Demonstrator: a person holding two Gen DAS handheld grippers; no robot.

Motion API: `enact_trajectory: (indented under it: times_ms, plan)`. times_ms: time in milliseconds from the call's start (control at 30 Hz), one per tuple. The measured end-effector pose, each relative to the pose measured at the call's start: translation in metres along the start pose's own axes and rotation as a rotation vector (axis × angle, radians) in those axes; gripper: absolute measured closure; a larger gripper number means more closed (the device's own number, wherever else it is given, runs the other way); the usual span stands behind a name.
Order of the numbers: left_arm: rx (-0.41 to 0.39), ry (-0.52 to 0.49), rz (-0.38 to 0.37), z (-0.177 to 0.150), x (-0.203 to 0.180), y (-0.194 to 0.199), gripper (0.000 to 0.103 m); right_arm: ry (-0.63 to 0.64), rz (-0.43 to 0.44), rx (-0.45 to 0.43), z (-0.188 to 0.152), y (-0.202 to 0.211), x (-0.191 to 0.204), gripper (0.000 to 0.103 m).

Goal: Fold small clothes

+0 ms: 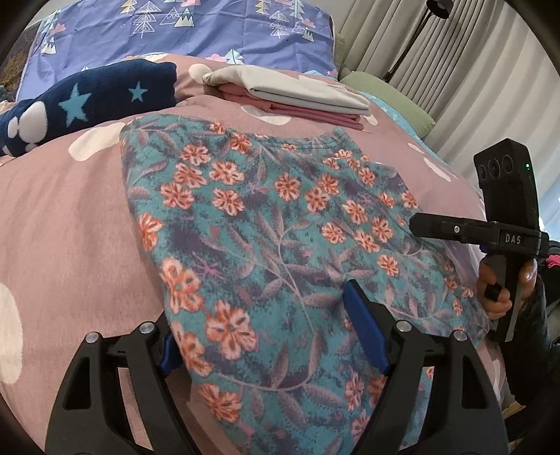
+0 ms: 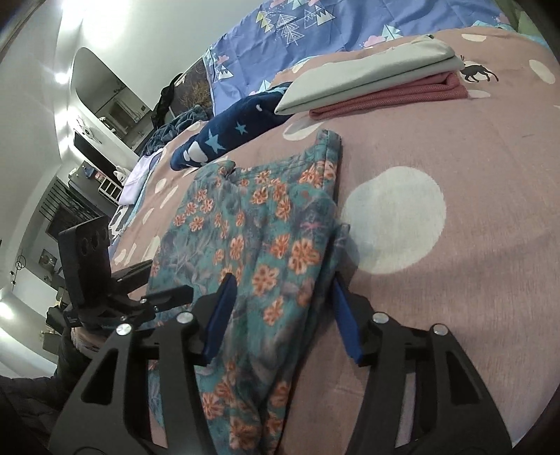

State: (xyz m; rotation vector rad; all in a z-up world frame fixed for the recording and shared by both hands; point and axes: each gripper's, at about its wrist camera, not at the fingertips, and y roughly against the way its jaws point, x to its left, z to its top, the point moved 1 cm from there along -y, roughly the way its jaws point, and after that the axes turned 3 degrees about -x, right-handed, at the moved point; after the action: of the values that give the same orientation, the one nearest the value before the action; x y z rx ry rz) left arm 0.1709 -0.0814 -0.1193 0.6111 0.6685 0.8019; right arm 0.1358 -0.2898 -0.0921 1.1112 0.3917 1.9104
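A teal floral garment (image 1: 266, 224) lies partly folded on the pink bed cover (image 1: 63, 210). It also shows in the right wrist view (image 2: 252, 238). My left gripper (image 1: 266, 332) is open, its blue pads straddling the garment's near left edge. My right gripper (image 2: 283, 315) is open, its blue pads either side of the garment's near right edge. The right gripper shows at the right of the left wrist view (image 1: 420, 224). The left gripper shows at the left of the right wrist view (image 2: 175, 292).
A stack of folded clothes, grey on pink (image 1: 290, 94), lies behind the garment, also in the right wrist view (image 2: 378, 87). A navy star blanket (image 1: 80, 101) lies at back left. A blue patterned pillow (image 1: 182, 28) is at the head. Curtains (image 1: 472, 70) hang at right.
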Motion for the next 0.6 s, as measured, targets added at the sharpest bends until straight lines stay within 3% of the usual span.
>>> enact_trajectory:
  times_ms: [300, 600]
  plan:
    - [-0.005, -0.022, -0.018, 0.001, 0.0, -0.004, 0.024, 0.008, 0.075, 0.048, 0.002, -0.019, -0.006, 0.05]
    - [-0.002, -0.04, -0.038, 0.007, 0.0, -0.009, 0.024, 0.032, 0.075, 0.066, 0.016, -0.044, -0.007, 0.064]
